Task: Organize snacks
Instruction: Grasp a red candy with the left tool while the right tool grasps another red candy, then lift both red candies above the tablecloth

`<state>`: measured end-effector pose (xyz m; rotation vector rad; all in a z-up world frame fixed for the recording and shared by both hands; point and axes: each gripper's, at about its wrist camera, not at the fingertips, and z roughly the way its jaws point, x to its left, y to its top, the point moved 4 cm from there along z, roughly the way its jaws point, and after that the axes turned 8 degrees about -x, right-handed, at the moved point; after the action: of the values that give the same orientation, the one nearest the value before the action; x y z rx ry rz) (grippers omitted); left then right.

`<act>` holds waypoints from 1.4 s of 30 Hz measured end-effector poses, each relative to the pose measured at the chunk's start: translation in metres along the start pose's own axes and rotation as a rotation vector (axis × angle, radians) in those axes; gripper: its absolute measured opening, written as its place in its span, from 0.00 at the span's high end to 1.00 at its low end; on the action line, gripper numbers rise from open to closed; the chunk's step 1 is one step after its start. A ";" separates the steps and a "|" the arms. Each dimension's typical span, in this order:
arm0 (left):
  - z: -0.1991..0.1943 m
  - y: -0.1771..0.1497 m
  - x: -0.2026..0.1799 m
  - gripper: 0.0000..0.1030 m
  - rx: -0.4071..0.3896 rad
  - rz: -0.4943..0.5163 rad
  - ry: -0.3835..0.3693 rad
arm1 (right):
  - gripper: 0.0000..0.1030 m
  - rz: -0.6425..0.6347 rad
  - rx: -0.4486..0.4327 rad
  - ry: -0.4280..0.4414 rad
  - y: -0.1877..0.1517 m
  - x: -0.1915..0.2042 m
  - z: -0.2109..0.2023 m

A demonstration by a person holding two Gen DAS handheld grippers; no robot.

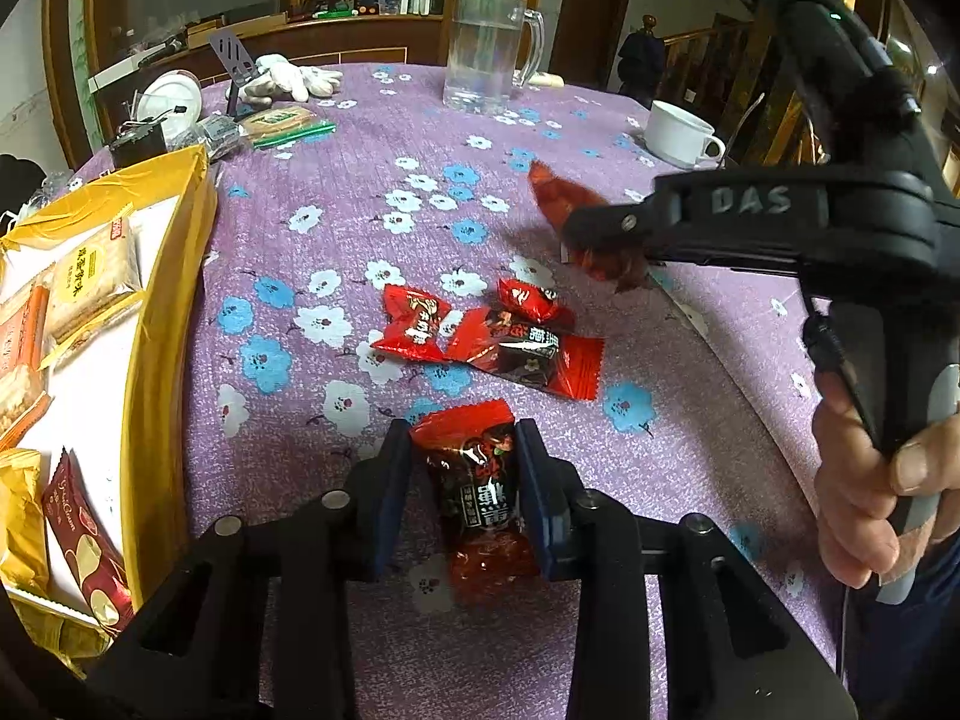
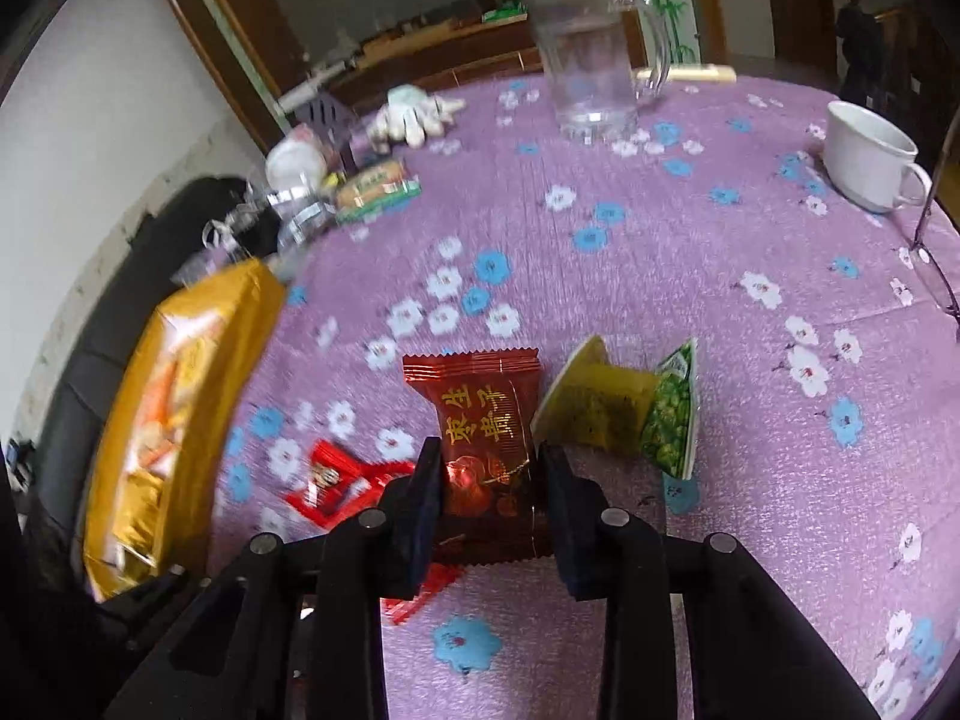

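My left gripper (image 1: 465, 450) is shut on a red-and-black candy packet (image 1: 477, 480), held just above the purple flowered tablecloth. Three more red candy packets (image 1: 492, 336) lie ahead of it. My right gripper (image 2: 489, 468) is shut on a dark red packet with gold characters (image 2: 486, 438); in the left wrist view it (image 1: 600, 246) hovers to the right above the cloth. A yellow snack box (image 1: 156, 324) with biscuit packs stands at the left; it also shows in the right wrist view (image 2: 174, 396).
A green pea packet (image 2: 672, 408) and a yellow packet (image 2: 594, 402) lie right of my right gripper. A glass mug (image 1: 489, 54), a white cup (image 1: 681, 132), white gloves (image 1: 288, 81), a green biscuit pack (image 1: 282, 123) and small clutter sit at the far side.
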<state>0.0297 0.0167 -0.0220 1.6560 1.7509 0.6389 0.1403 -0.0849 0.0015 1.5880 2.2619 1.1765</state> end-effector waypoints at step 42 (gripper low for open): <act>0.003 0.000 -0.001 0.67 0.010 -0.006 -0.021 | 0.68 -0.128 0.078 0.064 -0.019 0.038 0.008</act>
<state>0.0320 0.0153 -0.0243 1.6578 1.7466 0.6092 0.1137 -0.0519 -0.0051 1.4260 2.4373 1.1358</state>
